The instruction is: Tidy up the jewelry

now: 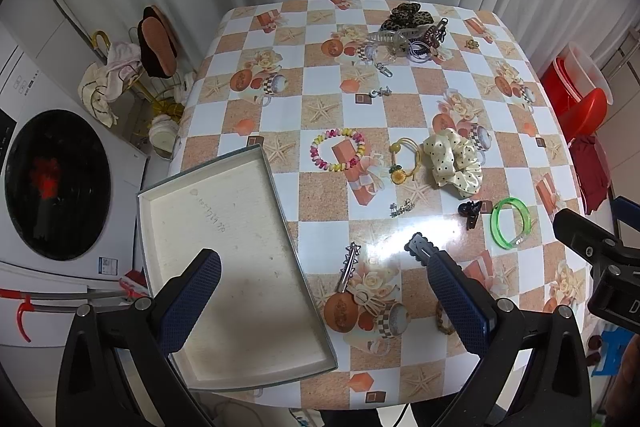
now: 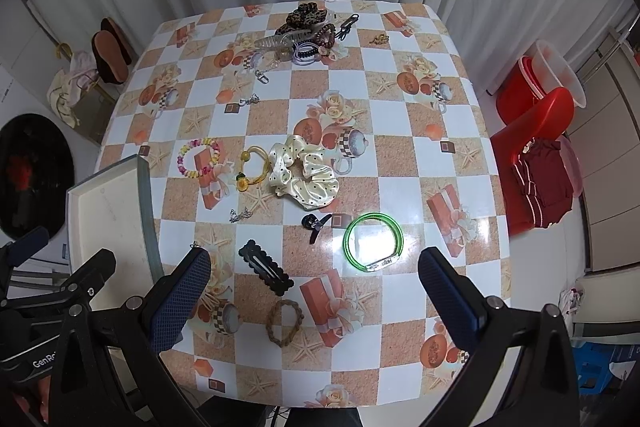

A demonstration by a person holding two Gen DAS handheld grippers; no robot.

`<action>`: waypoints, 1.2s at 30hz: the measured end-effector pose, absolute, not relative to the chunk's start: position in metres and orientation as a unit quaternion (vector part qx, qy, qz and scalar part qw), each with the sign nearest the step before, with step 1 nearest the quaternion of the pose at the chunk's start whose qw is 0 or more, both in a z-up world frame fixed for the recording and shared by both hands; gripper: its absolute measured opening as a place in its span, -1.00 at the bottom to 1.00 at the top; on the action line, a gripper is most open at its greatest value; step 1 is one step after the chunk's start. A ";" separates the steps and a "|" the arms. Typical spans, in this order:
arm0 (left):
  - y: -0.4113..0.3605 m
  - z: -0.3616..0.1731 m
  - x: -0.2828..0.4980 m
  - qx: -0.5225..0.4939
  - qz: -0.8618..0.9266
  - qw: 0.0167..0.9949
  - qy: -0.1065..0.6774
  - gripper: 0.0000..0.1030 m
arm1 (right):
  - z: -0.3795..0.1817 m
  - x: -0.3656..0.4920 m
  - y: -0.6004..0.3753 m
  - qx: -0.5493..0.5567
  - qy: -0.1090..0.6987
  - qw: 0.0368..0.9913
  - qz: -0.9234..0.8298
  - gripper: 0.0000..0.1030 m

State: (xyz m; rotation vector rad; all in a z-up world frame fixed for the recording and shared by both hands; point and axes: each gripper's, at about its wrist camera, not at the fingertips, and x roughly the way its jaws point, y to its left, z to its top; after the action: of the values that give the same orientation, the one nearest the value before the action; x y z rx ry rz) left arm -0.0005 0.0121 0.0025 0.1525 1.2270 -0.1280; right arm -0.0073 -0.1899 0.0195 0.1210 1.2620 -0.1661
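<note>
Overhead, hovering above the checkered, shell-and-rose printed tablecloth (image 2: pixel 420 115) — both claws spread wide, pinching nothing. Left gripper (image 1: pixel 324 297) hanging over the near-left part of the table, its left finger above the shallow white cardboard box lid (image 1: pixel 224 251), its right finger just past the black scalloped snap hair clip (image 1: pixel 420 247). Right gripper (image 2: pixel 314 291) framing that same black clip, the brown braided hair tie (image 2: pixel 284 323) and the translucent green bangle (image 2: pixel 372 241) between its blue-padded fingers (image 2: pixel 180 297).

Lying loose on the cloth: a silver star-topped hair pin (image 1: pixel 348 265) just beside the box lid's right edge; a small black claw clip (image 2: pixel 314 225) near the bangle; a cream polka-dot satin scrunchie (image 2: pixel 304 175) touching a yellow elastic tie with a sunflower charm (image 2: pixel 250 169); a pastel beaded bracelet (image 1: pixel 338 155) to its left; a small silver chain piece (image 1: pixel 400 209) nearer the camera. Sitting at the far edge — a heap holding a leopard-print scrunchie (image 1: pixel 406 15), a clear claw clip (image 1: pixel 390 37) and several dark hair ties, too tangled to separate.

Box lid sitting empty, overhanging the table's left edge.
</note>
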 end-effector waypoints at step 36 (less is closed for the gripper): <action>0.017 0.004 -0.002 0.074 -0.062 0.813 0.574 1.00 | 0.021 -0.006 -0.187 0.049 0.582 0.808 -0.078 1.00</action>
State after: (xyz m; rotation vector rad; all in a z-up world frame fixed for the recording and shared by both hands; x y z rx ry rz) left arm -0.0017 0.0165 0.0036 0.1580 1.2261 -0.1315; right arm -0.0058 -0.1868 0.0214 0.1052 1.2442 -0.1669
